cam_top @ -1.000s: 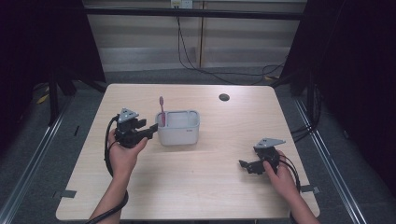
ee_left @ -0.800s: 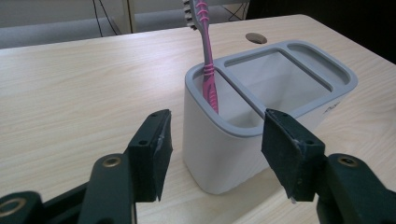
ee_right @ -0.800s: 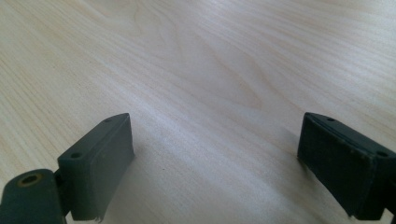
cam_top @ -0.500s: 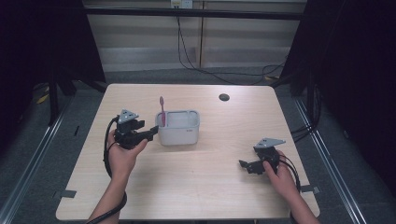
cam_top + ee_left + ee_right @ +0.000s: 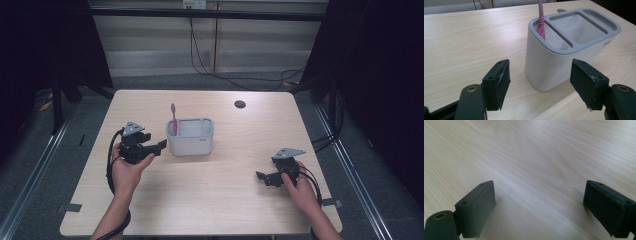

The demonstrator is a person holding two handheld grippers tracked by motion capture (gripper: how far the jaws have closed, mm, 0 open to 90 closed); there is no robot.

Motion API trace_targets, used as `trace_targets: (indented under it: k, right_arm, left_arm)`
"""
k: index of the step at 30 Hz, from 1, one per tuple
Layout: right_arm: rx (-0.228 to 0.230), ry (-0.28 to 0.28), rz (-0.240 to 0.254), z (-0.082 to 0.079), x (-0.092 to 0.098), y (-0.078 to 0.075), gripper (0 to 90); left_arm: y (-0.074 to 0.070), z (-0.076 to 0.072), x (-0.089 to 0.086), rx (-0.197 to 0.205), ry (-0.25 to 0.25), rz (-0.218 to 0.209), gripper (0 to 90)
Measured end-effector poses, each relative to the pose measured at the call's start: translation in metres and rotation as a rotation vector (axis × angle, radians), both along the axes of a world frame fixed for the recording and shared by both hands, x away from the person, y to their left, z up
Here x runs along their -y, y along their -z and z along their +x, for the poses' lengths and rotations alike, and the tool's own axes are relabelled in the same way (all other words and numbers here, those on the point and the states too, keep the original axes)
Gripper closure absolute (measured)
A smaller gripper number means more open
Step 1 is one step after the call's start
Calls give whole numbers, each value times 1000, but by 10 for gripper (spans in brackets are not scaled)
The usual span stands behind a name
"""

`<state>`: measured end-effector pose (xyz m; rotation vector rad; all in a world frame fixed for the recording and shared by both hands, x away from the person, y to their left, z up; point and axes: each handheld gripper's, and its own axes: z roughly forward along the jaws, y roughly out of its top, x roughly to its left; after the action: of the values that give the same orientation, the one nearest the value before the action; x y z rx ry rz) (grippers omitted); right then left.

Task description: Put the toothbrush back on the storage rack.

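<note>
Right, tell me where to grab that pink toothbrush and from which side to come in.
Grip the pink toothbrush on the bare stem that rises above the holder, coming from above, probably with the open left gripper that sits beside it. It stands nearly upright in the narrow end slot, so the grey rim blocks the lower handle and a straight lift should clear it.

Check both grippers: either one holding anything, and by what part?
Nothing held. Left gripper is open, its jaws short of the white holder; right gripper is open over bare table.

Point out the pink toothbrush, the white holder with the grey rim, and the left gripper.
pink toothbrush [image 5: 541, 25]: left gripper view, handle.
white holder with grey rim [image 5: 549, 67]: left gripper view, front wall.
left gripper [image 5: 161, 145]: high view, between its jaws.
</note>
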<state>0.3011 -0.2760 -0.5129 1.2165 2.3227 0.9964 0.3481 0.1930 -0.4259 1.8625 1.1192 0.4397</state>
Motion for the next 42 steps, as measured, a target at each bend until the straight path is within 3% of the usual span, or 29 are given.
trace_targets:
  k: [42]
  right_arm:
    - [0, 0, 0, 0, 0, 0, 100]
  left_arm:
    - [28, -16, -31, -12, 20, 12, 293]
